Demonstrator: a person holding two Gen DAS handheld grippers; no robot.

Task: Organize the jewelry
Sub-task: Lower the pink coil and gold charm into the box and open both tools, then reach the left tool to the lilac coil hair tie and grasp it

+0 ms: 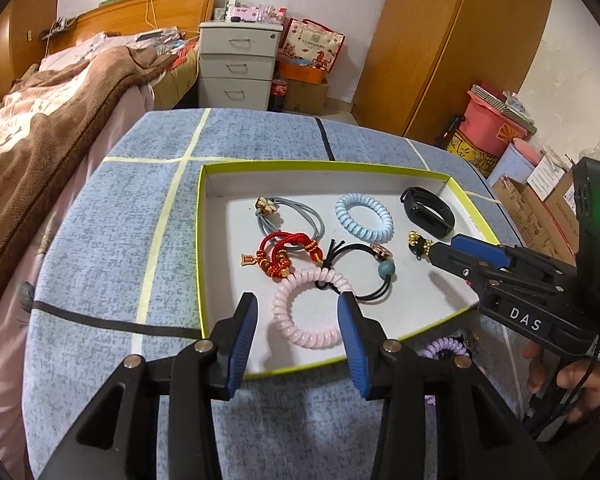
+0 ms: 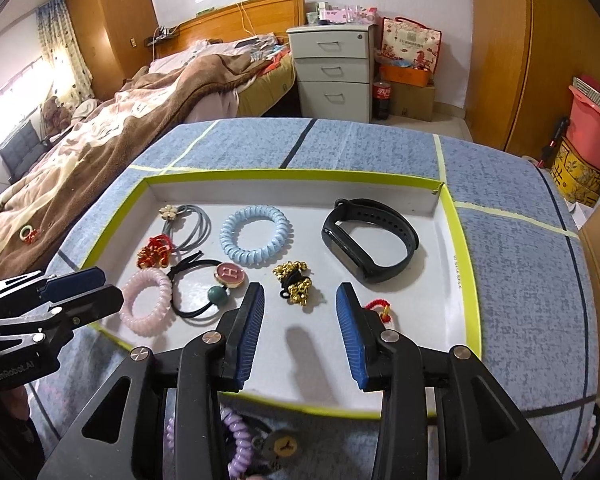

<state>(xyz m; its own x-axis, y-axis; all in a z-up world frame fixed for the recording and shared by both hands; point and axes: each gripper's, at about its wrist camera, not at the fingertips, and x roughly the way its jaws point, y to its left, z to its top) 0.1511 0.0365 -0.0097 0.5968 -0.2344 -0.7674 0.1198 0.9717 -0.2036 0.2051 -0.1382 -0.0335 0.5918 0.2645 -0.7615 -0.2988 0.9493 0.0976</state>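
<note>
A white tray with a lime-green rim [image 1: 199, 240] lies on the blue checked tablecloth and holds several hair ties and bracelets. My left gripper [image 1: 297, 300] is open over the tray's near left. A pink coil tie [image 1: 284, 320] lies flat under and between its fingers, untouched by the pads. My right gripper [image 2: 301, 288] is open too, with a gold-and-black bead bracelet [image 2: 294, 282] on the tray floor just ahead of its tips. A red cord piece [image 2: 378, 308] peeks out beside its right finger. Farther back lie a blue coil tie [image 2: 256, 236] and a black fitness band [image 2: 370, 240].
A purple coil tie [image 2: 236, 440] and a metal pendant [image 2: 278, 446] lie on the cloth in front of the tray. A bed [image 1: 40, 128] runs along the table's left. Beyond the far edge are a drawer cabinet [image 1: 236, 68] and a wardrobe [image 1: 452, 40], with boxes [image 1: 540, 200] to the right.
</note>
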